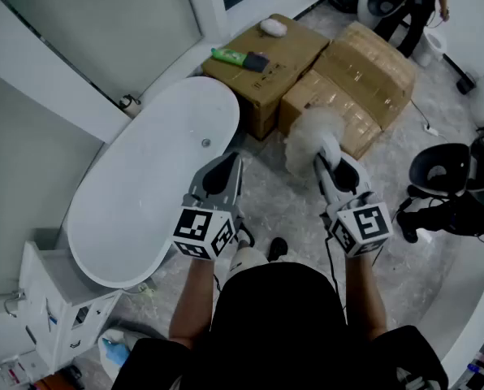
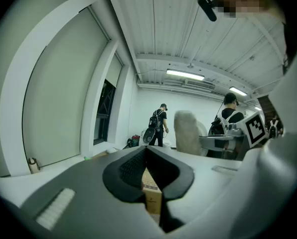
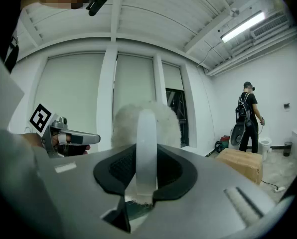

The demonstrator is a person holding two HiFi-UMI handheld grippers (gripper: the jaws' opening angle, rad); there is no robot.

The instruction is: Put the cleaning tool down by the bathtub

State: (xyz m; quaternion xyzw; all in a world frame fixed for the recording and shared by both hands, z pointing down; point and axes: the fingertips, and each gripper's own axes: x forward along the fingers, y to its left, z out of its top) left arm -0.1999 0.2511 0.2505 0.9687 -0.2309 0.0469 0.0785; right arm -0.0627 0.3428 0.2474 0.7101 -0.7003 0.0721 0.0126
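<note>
The floor [image 1: 262, 187] is grey stone with pale veins. A white bathtub [image 1: 144, 185] stands on the left along a white wall [image 1: 31, 88], and a small white cabinet [image 1: 55, 311] is at its near end. Brown boxes [image 1: 356, 75] lie beyond its far end. A dark window [image 2: 104, 114] opens on the left. Long lamps [image 2: 185, 74] shine on the ribbed white ceiling [image 2: 153, 24].

Three cardboard boxes [image 1: 339, 108] are seen grouped on the floor. On the leftmost box [image 1: 291, 51] a green bottle [image 1: 226, 55] is laid beside a dark item [image 1: 256, 62], with a white object [image 1: 273, 28] farther back. A person in black [image 1: 417, 6] is seen beyond.
</note>
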